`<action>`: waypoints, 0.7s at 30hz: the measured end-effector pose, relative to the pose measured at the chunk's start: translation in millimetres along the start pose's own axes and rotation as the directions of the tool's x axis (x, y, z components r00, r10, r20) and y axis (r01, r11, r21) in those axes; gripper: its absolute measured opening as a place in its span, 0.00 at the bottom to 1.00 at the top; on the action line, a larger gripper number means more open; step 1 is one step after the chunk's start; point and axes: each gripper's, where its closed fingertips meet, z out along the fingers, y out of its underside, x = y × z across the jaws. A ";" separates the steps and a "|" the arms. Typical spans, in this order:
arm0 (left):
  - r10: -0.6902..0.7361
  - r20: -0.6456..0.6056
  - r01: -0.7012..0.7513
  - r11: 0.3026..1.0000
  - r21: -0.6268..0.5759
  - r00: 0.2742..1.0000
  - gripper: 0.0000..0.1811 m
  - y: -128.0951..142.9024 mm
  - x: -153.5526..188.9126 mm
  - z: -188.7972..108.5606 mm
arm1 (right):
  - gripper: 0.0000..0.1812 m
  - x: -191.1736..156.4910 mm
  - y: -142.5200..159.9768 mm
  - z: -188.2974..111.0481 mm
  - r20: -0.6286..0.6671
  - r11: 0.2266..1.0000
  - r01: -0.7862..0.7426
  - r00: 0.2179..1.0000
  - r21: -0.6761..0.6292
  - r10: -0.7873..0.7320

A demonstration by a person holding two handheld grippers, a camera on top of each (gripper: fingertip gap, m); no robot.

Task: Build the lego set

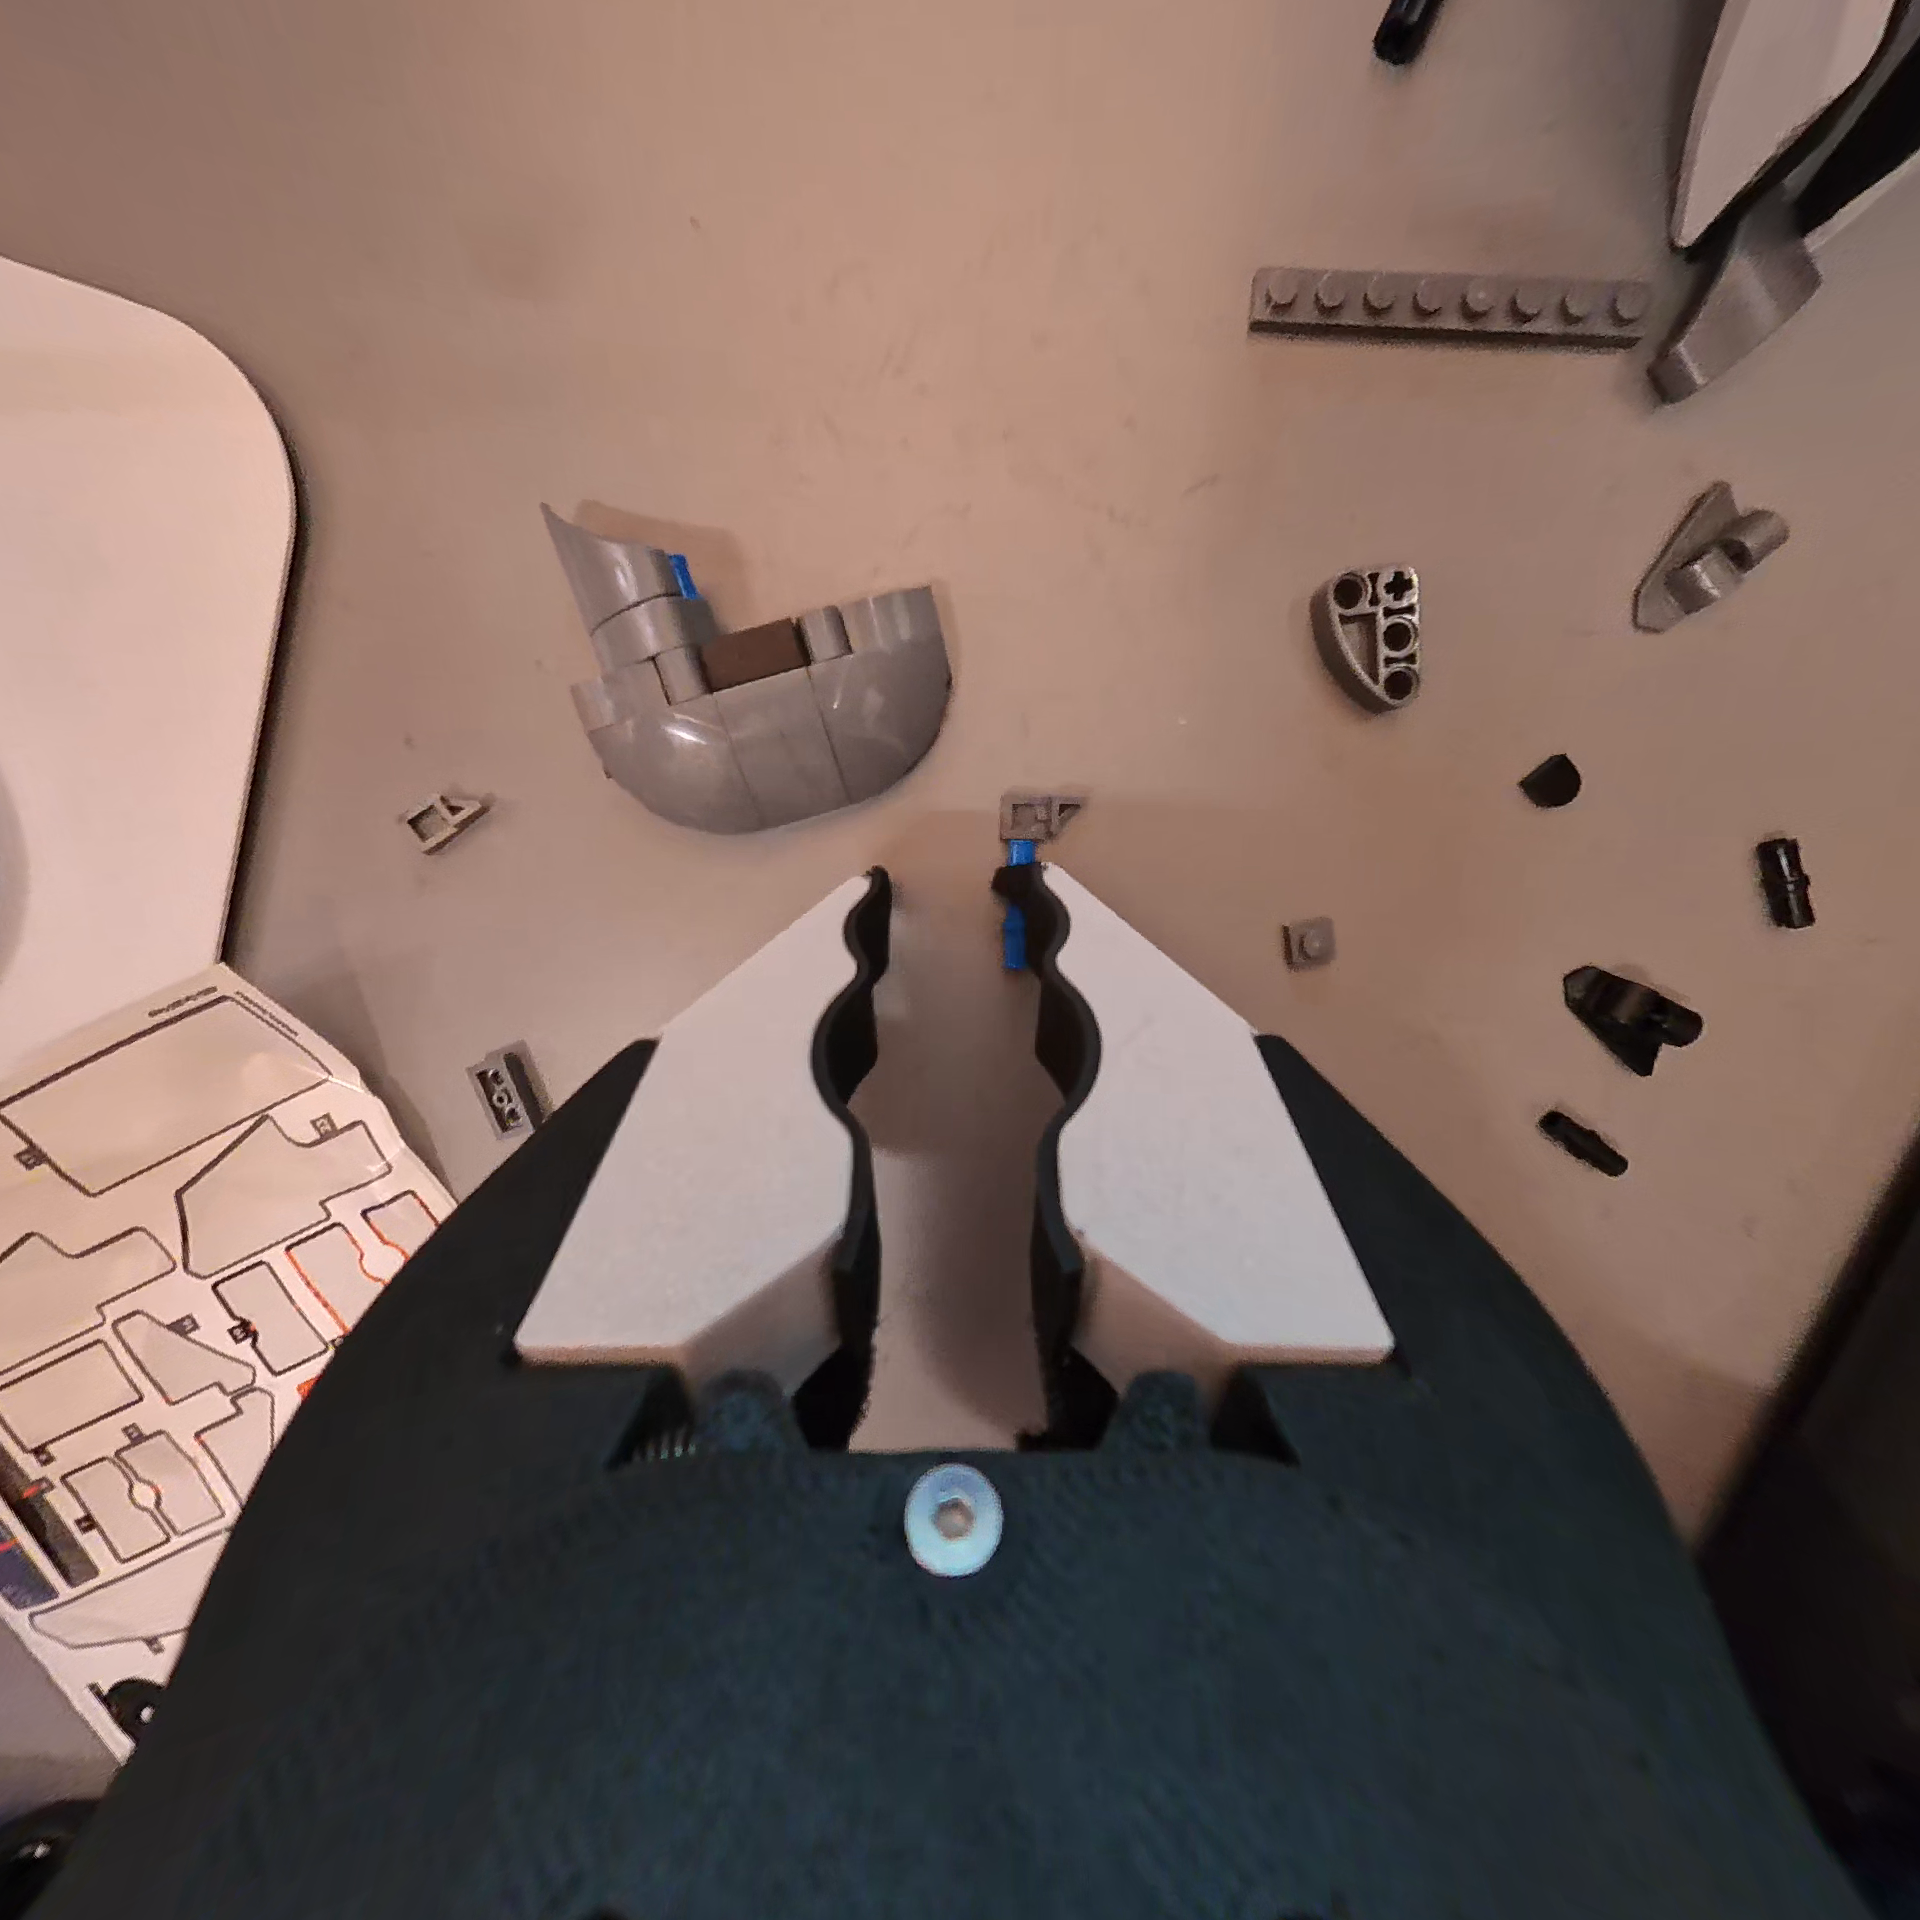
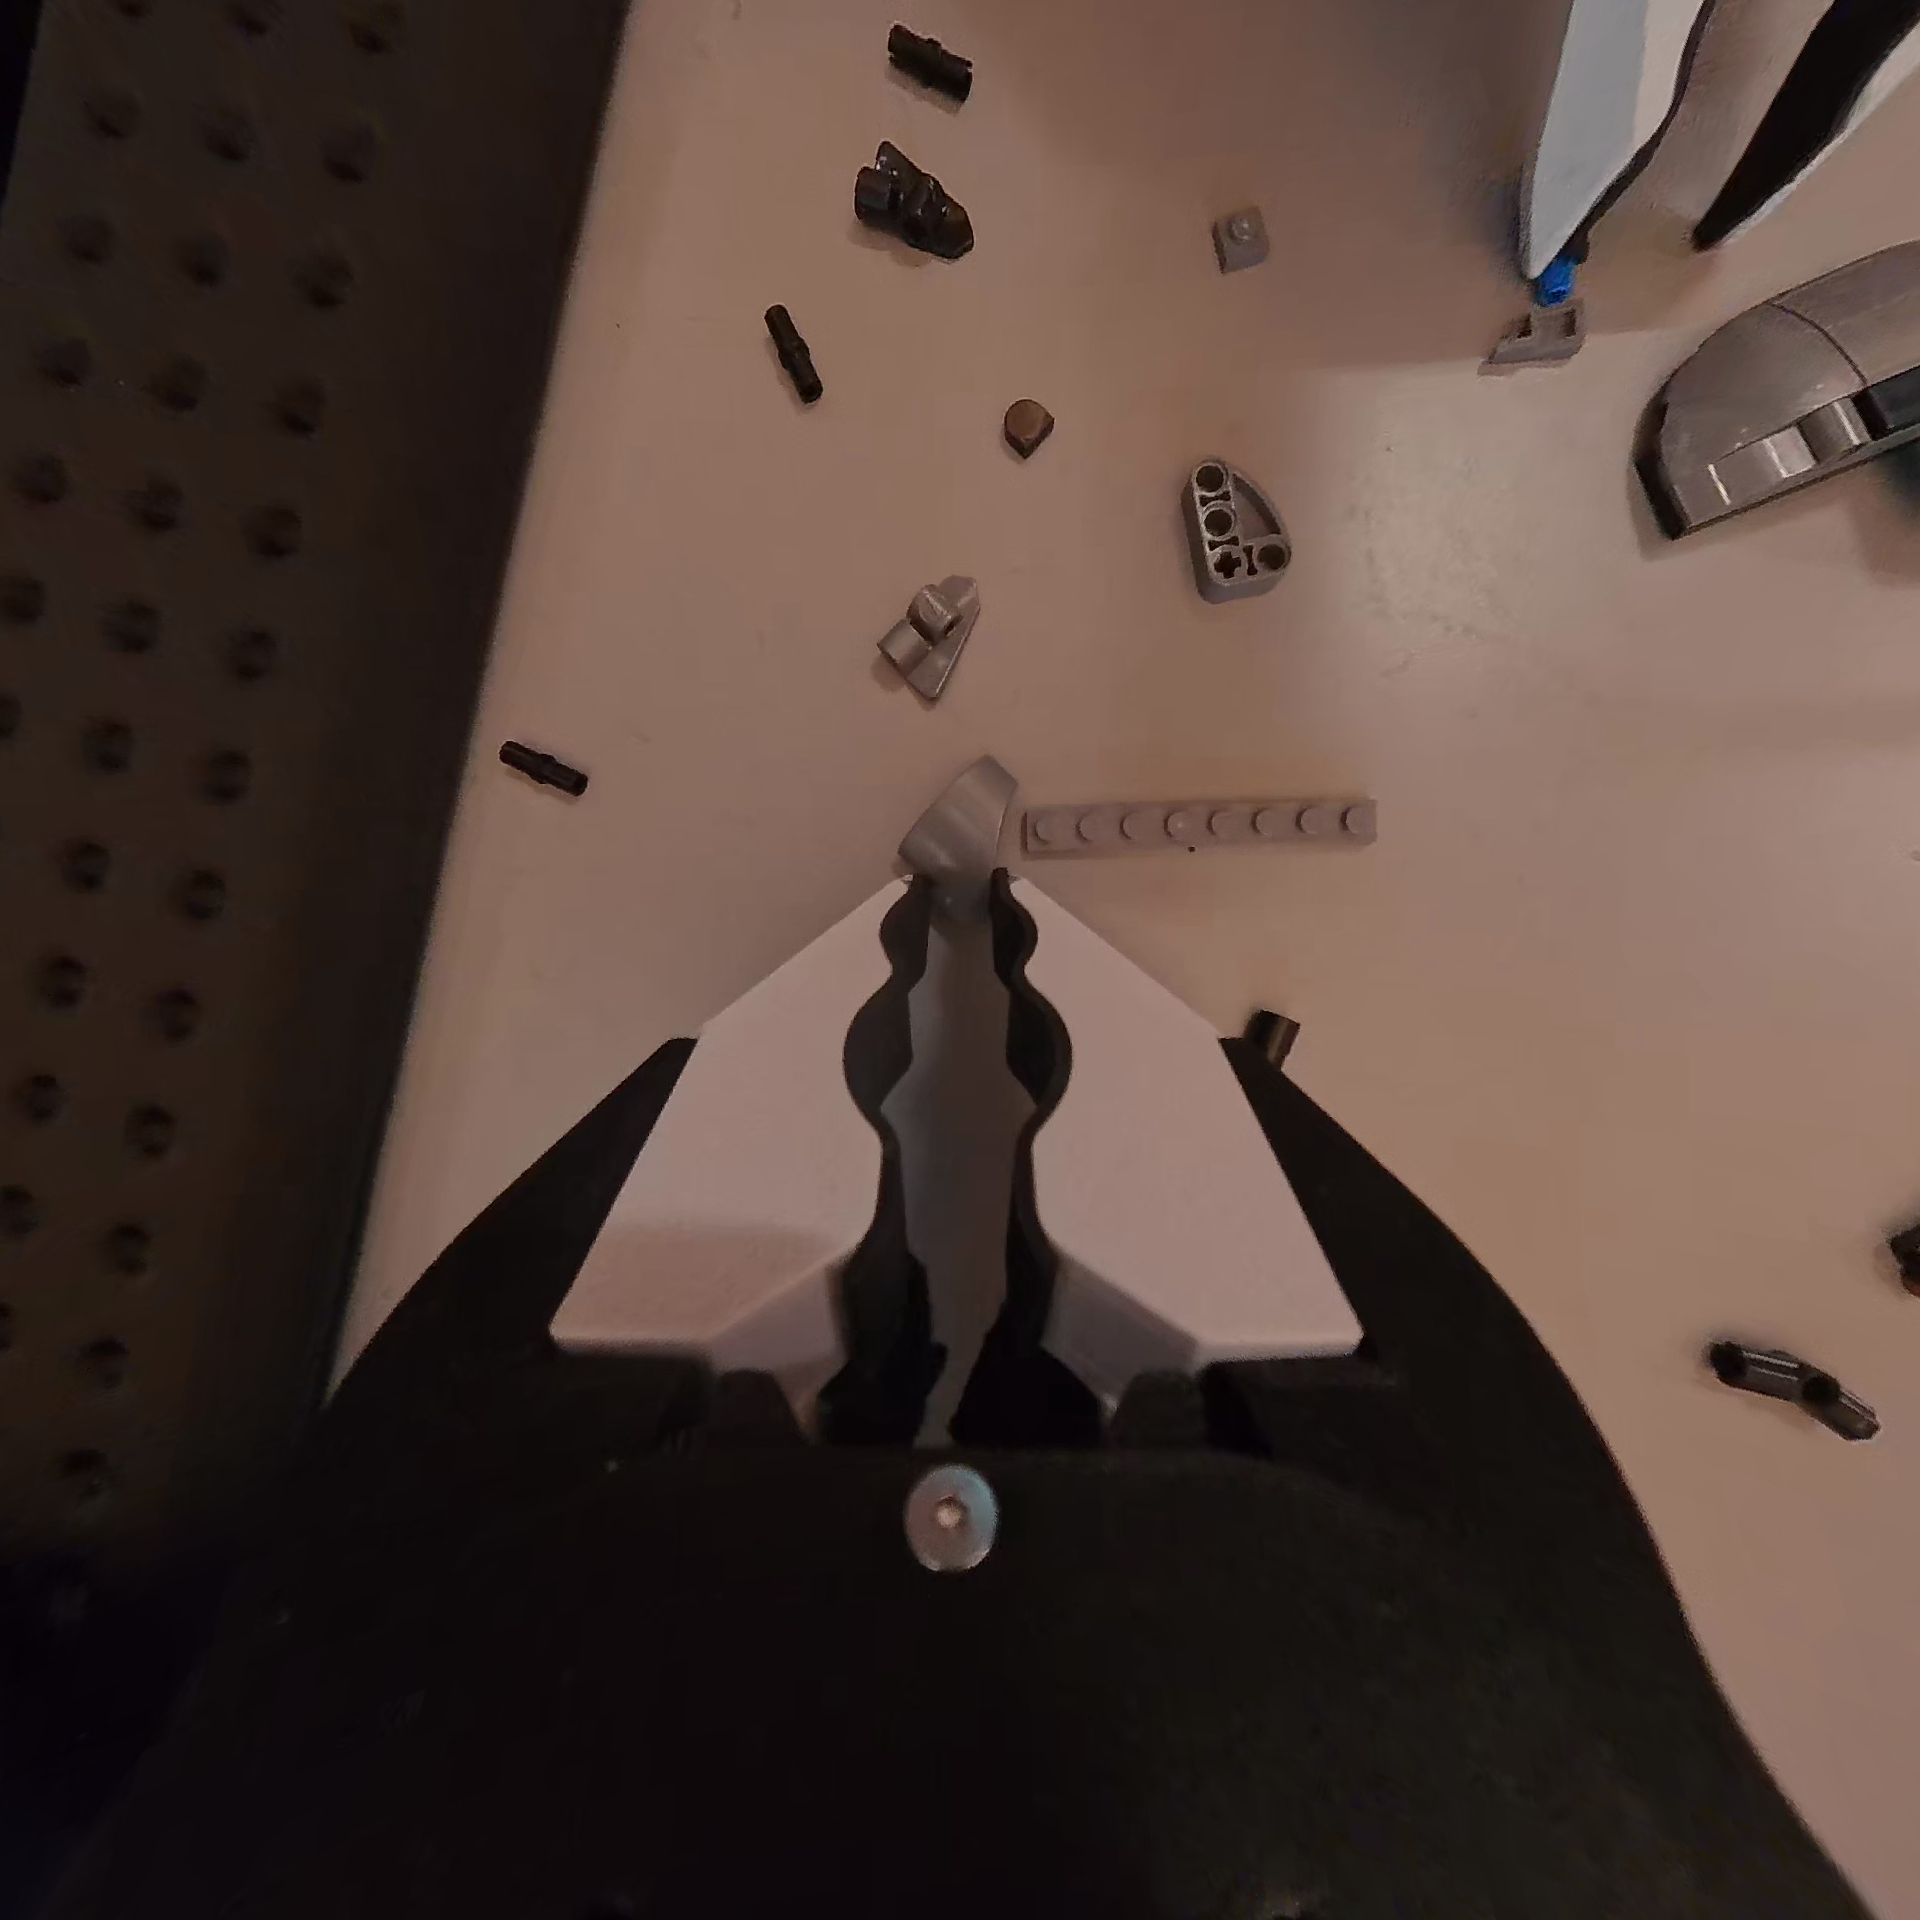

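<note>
Left gripper (image 1: 961,878) hangs low over the beige table (image 1: 1039,416), its fingers apart, with a small blue plastic pin (image 1: 1015,914) sticking against the inner face of one finger; whether it is truly held, I cannot tell. Just beyond the tips lies a small grey bracket piece (image 1: 1037,814), and off to one side sits the half-built grey curved lego hull (image 1: 764,686) with a dark brown brick on top. Over to the right gripper (image 2: 951,883): fingers pinched on a curved grey slope piece (image 2: 958,821), which sits right at the end of a long grey studded plate (image 2: 1200,826). Black pins and grey parts are scattered around; a printed sticker sheet (image 1: 177,1226) lies near the table's edge.
</note>
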 end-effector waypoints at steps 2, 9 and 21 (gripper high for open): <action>-0.004 0.001 0.004 1.000 0.001 1.000 0.12 -0.1 -0.6 0.1 | 0.06 0.0 0.1 -0.2 -0.001 1.000 0.000 1.000 -0.001 0.000; 0.020 0.038 -0.020 1.000 -0.006 0.999 0.02 -0.2 -5.2 0.7 | 0.06 0.5 0.1 -0.2 -0.004 1.000 0.001 1.000 -0.002 -0.001; 0.020 0.032 -0.022 0.999 0.043 0.999 0.00 -6.6 -5.8 -3.5 | 0.10 4.4 -5.8 -4.7 -0.025 0.999 -0.004 1.000 0.035 0.004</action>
